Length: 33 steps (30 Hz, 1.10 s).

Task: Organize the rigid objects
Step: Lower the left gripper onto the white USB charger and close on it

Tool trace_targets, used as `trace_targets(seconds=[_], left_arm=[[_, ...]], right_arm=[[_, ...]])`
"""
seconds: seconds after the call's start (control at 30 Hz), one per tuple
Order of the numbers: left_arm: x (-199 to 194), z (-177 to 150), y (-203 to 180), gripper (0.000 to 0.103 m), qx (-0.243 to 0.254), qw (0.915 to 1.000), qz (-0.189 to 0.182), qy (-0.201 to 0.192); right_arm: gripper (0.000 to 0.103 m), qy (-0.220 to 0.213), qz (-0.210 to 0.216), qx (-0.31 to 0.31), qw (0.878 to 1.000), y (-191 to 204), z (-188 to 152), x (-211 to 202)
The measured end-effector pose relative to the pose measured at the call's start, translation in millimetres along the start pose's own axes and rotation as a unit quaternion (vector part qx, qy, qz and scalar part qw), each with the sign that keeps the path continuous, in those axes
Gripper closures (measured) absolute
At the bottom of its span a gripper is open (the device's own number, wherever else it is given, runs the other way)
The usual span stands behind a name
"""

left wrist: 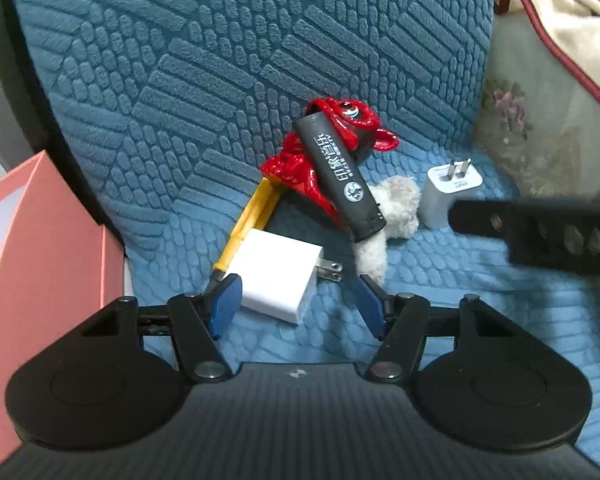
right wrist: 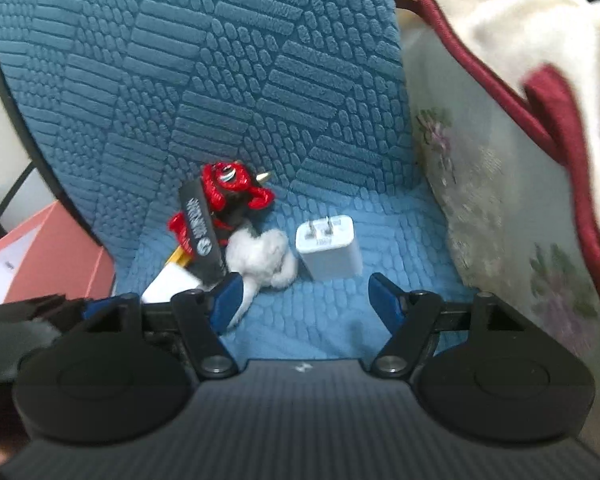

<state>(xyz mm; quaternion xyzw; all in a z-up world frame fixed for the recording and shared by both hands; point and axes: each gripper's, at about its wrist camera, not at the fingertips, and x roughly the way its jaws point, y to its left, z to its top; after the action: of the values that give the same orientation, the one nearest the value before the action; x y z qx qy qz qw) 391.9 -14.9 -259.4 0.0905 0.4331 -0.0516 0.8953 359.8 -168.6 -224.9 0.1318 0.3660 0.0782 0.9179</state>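
Nearest, the left gripper (left wrist: 296, 304) stands spread around a white charger (left wrist: 278, 280), unpinched; the right gripper (right wrist: 306, 300) gapes below another charger (right wrist: 330, 248) at twelve o'clock. Nothing's sorted yet.

On the blue quilted cushion (left wrist: 220, 80) a white charger (left wrist: 278, 280) lies between the blue pads of the left gripper (left wrist: 296, 300), whose jaws stand apart; whether the left pad touches it cannot be told. At twelve o'clock from it, a black lighter (left wrist: 340, 176) rests across a red figurine (left wrist: 300, 168). A second charger (left wrist: 446, 196) sits at two o'clock, the right gripper's black finger (left wrist: 532, 224) just beside it.
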Motion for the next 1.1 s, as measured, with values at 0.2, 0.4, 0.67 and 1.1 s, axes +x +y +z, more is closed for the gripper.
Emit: trace_targets(seconds=[0.2, 0.4, 0.67, 1.1], left_arm=[[11, -1, 9, 0.035, 0.0, 0.9995, 0.031, 0.009], [19, -3, 13, 0.035, -0.002, 0.9996, 0.021, 0.018], [27, 3, 4, 0.039, 0.024, 0.999, 0.029, 0.021], [25, -4, 5, 0.04, 0.022, 0.9992, 0.031, 0.012]], right_arm=[[0.033, 0.025, -0.04, -0.033, 0.998, 8, 10, 31], [0.036, 0.037, -0.064, -0.049, 0.996, 9, 16, 46], [0.046, 0.044, -0.071, -0.054, 0.995, 4, 26, 67], [0.057, 0.049, -0.064, -0.041, 0.996, 7, 25, 69]])
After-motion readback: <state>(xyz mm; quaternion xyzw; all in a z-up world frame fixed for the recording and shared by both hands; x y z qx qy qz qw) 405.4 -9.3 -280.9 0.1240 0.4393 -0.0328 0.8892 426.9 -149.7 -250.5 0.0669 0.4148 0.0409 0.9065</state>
